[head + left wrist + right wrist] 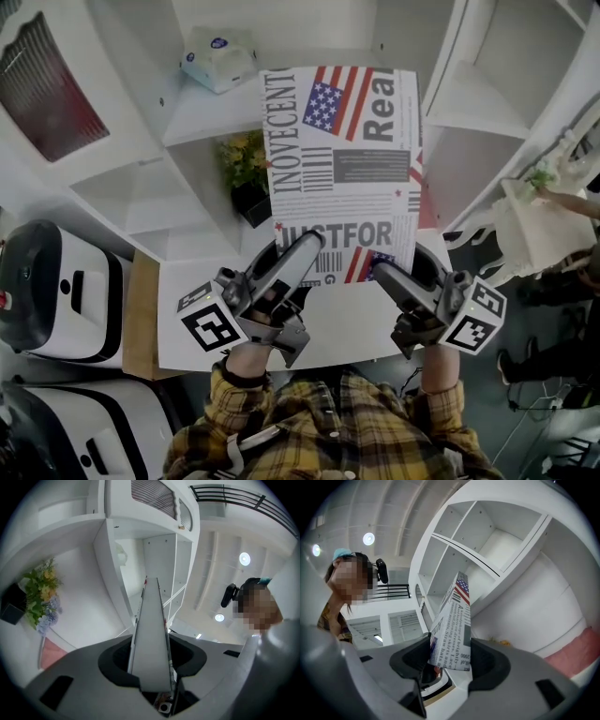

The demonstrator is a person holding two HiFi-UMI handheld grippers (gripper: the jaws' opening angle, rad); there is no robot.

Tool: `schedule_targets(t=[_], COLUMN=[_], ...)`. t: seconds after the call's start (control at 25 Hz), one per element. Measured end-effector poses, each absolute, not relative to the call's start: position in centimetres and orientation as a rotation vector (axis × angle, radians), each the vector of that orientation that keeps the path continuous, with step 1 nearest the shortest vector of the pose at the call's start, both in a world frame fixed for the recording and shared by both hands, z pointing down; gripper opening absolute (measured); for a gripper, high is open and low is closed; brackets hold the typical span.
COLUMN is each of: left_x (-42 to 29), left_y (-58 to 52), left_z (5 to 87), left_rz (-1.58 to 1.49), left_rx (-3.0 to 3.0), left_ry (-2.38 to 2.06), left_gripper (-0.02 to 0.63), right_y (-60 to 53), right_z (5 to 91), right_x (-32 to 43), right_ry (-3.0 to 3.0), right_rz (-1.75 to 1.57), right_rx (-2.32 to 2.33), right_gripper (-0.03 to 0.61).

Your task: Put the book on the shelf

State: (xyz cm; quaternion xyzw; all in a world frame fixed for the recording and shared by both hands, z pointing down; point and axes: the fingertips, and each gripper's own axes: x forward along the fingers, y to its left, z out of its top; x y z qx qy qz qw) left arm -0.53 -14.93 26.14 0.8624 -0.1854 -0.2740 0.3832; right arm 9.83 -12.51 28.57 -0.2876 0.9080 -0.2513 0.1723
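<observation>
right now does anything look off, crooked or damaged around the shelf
Nothing stands out. The newspaper-print book with a flag is gripped at its near edge by the left claw and right claw; the yellow flowers in a black pot sit inside a white shelf compartment.

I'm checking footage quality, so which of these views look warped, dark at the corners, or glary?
Both gripper views: fisheye, black corners, straight edges of the shelf bowed. Left gripper view: a ceiling lamp glares white. Head view: milder bending, even light, print on the book sharp.
</observation>
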Motion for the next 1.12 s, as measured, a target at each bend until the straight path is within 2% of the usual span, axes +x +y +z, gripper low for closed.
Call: schedule_targets(t=[1.12], left_x=[-0.5], left_y=[-15.14], left_z=[26.11], left_rz=[-0.808], left_rx=[2.212], left_ry=[-0.432], left_gripper=[0.175], right_y=[-12.63], right_z=[28.44], right_x=[9.95], right_ry=[2.565], right_rz=[-0.606], right_rx=[-0.856], right_gripper=[0.262])
